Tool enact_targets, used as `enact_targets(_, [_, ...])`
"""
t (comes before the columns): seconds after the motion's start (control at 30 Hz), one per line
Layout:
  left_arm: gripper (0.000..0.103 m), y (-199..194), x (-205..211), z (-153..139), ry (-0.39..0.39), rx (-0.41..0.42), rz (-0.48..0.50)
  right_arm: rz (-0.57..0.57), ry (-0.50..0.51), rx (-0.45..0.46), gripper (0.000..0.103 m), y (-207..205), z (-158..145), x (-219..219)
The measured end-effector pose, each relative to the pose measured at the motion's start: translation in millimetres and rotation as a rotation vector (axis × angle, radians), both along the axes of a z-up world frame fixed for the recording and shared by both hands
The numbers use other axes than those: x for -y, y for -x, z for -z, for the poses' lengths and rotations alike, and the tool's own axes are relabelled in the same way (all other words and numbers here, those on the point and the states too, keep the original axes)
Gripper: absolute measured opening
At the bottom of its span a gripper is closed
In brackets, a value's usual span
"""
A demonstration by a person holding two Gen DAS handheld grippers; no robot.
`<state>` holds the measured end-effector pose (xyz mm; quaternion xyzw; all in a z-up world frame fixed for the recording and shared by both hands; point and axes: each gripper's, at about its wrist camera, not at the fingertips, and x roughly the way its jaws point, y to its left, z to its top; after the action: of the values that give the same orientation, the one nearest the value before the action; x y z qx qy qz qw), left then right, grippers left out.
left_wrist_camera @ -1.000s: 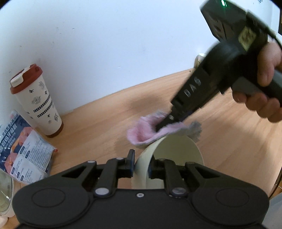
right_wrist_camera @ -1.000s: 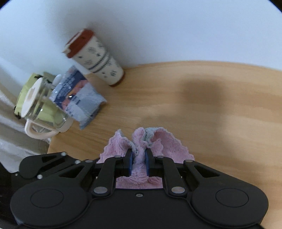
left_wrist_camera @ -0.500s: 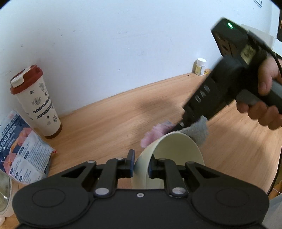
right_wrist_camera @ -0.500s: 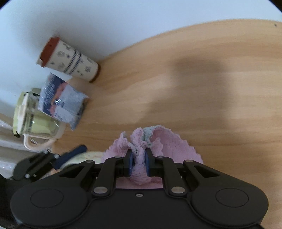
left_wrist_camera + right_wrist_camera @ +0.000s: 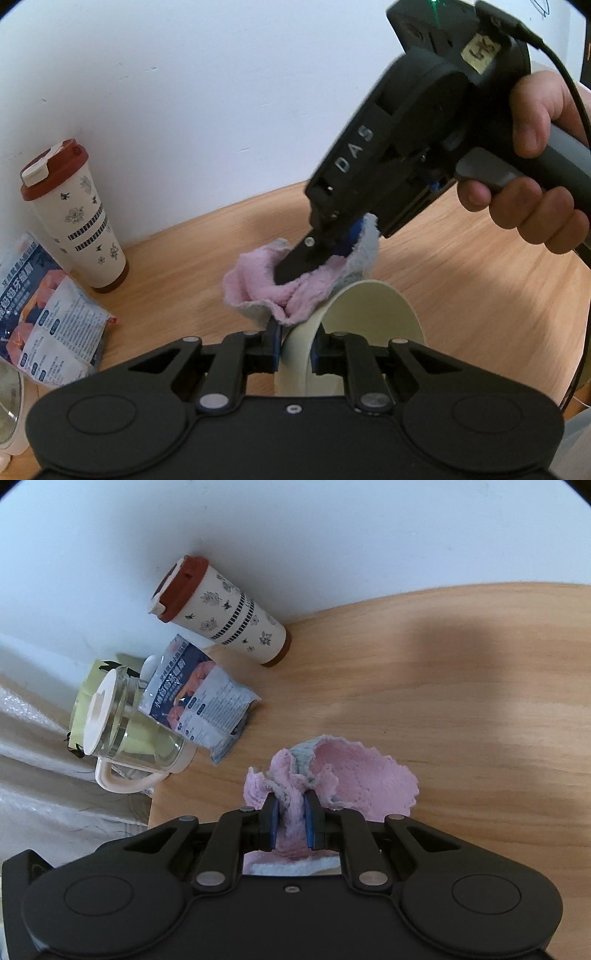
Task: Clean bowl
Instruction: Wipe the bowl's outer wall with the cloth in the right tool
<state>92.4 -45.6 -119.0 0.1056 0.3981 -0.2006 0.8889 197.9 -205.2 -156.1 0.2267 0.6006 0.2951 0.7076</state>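
My left gripper (image 5: 295,345) is shut on the rim of a cream bowl (image 5: 369,321), held on edge above the wooden table (image 5: 480,295). My right gripper (image 5: 317,266) is shut on a pink and grey cloth (image 5: 258,280) and presses it against the bowl's outer upper rim. In the right wrist view the cloth (image 5: 354,775) bunches between the right gripper's (image 5: 290,821) blue pads; the bowl is hidden there.
A white tumbler with a red lid (image 5: 74,218) stands by the wall at left. A blue snack packet (image 5: 48,325) lies beside it. A glass jug with a white lid (image 5: 122,716) sits at the table's left edge (image 5: 155,797).
The right gripper has swung the cloth from the bowl's far right rim back to its upper left outer side and come closer. The bowl stays held in the left gripper.
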Motion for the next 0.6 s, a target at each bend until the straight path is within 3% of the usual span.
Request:
enact_targets(0.37, [0.014, 1, -5, 0, 0.02, -0.013, -0.032, 0.114, 0.027, -0.086, 0.016, 17, 32, 36])
enact_targets(0.6, [0.014, -6, -19, 6, 0.093, -0.055, -0.098, 0.179, 0.031, -0.171, 0.016, 37, 60, 55])
